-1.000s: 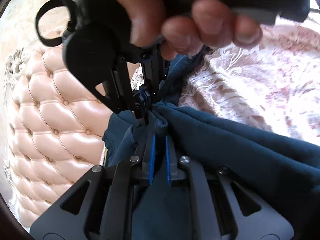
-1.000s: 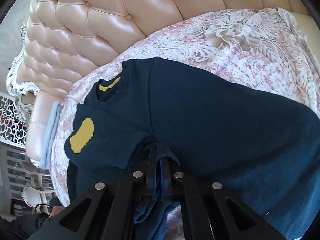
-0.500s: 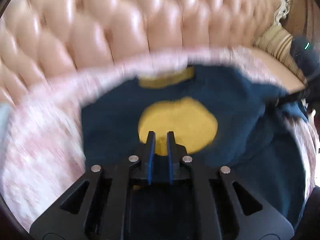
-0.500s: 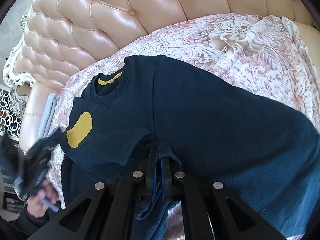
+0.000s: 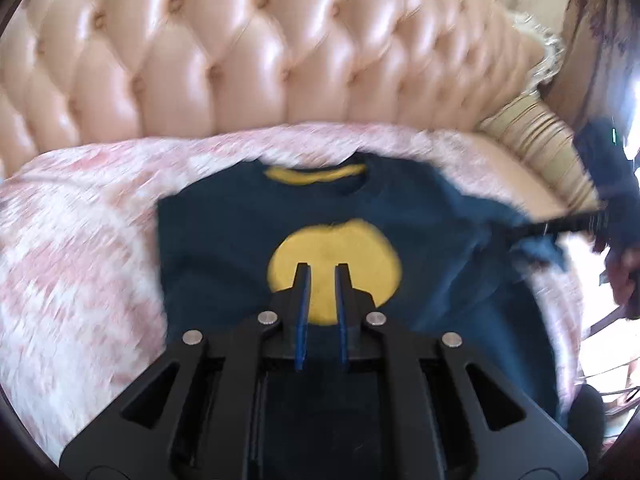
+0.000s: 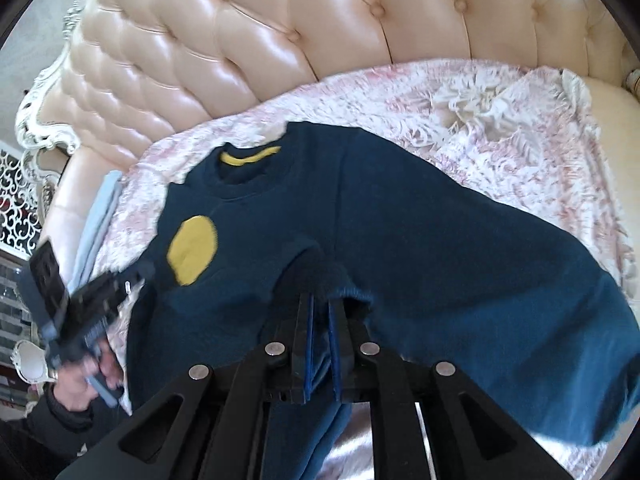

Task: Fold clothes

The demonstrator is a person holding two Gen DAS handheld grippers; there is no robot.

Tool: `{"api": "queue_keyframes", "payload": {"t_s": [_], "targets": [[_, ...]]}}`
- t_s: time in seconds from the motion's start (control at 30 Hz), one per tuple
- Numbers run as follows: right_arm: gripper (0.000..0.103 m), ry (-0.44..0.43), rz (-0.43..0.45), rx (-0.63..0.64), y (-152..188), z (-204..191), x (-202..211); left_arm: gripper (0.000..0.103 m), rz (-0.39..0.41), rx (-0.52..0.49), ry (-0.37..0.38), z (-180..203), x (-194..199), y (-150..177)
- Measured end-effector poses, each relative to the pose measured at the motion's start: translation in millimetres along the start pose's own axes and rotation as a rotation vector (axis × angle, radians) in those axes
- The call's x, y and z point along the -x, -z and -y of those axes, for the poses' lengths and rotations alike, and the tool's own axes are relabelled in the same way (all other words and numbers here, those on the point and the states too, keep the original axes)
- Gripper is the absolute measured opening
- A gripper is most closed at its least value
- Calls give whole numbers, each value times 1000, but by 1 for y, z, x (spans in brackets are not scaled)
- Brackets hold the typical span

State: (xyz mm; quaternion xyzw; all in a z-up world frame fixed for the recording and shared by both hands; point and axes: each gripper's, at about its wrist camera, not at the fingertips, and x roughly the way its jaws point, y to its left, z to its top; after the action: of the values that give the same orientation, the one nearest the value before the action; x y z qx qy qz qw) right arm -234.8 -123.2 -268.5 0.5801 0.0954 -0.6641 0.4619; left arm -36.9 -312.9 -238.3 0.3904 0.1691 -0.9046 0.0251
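Navy sweatshirt (image 6: 400, 232) lies front-up on the pink bedspread (image 5: 72, 248), neck toward the headboard (image 5: 240, 60). Right gripper (image 6: 322, 308) pinches a bunched fold of it; carry that fold level to avoid creasing. Left gripper (image 5: 322, 276) hovers over the yellow patch (image 5: 332, 248), 2 fingers narrowly parted, empty.

bed (image 6: 600, 92) — pink floral cover (image 6: 500, 152) | on cover — navy sweatshirt (image 6: 400, 220)

Home bedroom: tufted pink leather headboard (image 5: 248, 60), floral pink bedspread (image 6: 500, 120), ornate white carved frame (image 6: 44, 120).
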Motion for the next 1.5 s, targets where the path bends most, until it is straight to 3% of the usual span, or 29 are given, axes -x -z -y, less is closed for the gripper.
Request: {"api": "queue_keyframes", "payload": {"t_s": [0.03, 0.07, 0.17, 0.27, 0.33, 0.37, 0.43, 0.47, 0.5, 0.67, 0.7, 0.77, 0.83, 0.93, 1.03, 1.07, 1.13, 1.17, 1.2, 1.27, 1.4, 1.5], "targets": [[9, 1, 7, 15, 5, -5, 7, 38, -8, -10, 41, 4, -7, -11], [9, 9, 17, 36, 9, -12, 14, 55, -17, -20, 82, 8, -14, -21], [9, 28, 78, 128, 18, -44, 20, 58, -83, -83, 151, 24, -46, -46], [12, 55, 120, 216, 21, -74, 6, 42, -183, -170, 189, 43, -80, -62], [12, 50, 110, 193, 19, -76, -18, 41, -242, -268, 193, 61, -96, -66], [12, 50, 83, 169, 20, -72, -30, 40, -268, -336, 183, 71, -99, -65], [11, 83, 59, 151, 26, -64, -48, 29, -317, -477, 133, 89, -112, -58], [8, 100, 47, 142, 29, -60, -56, 18, -338, -522, 106, 95, -118, -55], [8, 92, 51, 125, 32, -59, -58, 14, -333, -528, 77, 96, -123, -55], [7, 97, 7, 97, 31, -59, -60, 18, -305, -553, -68, 100, -145, -55], [7, 83, 7, 82, 31, -56, -60, 14, -304, -537, -85, 99, -149, -56], [7, 50, 8, 52, 30, -49, -60, 14, -323, -388, -33, 83, -151, -67], [6, 12, 10, 22, 30, -42, -59, 14, -303, -307, 75, 75, -137, -74], [4, -15, 10, -2, 28, -36, -59, 14, -284, -278, 194, 74, -115, -74], [6, -43, 19, -27, 26, -33, -57, 15, -259, -278, 189, 79, -102, -66], [10, -54, 25, -32, 25, -34, -55, 16, -237, -218, 193, 70, -97, -66], [15, -42, 57, -12, 24, -40, -44, 30, -190, -83, 201, 48, -84, -66], [30, -45, 91, 6, 23, -44, -36, 49, -150, 35, 203, 21, -76, -68], [56, -54, 121, 14, 20, -47, -29, 58, -119, 139, 203, -4, -68, -70], [87, -60, 164, 20, 12, -50, -21, 60, -105, 262, 195, -52, -59, -67], [87, -46, 147, -27, -12, -36, -29, 60, -76, 509, 179, -146, -40, -62], [85, 50, 89, -28, -18, -23, -42, 58, -81, 607, 210, -188, -28, -53]]}}
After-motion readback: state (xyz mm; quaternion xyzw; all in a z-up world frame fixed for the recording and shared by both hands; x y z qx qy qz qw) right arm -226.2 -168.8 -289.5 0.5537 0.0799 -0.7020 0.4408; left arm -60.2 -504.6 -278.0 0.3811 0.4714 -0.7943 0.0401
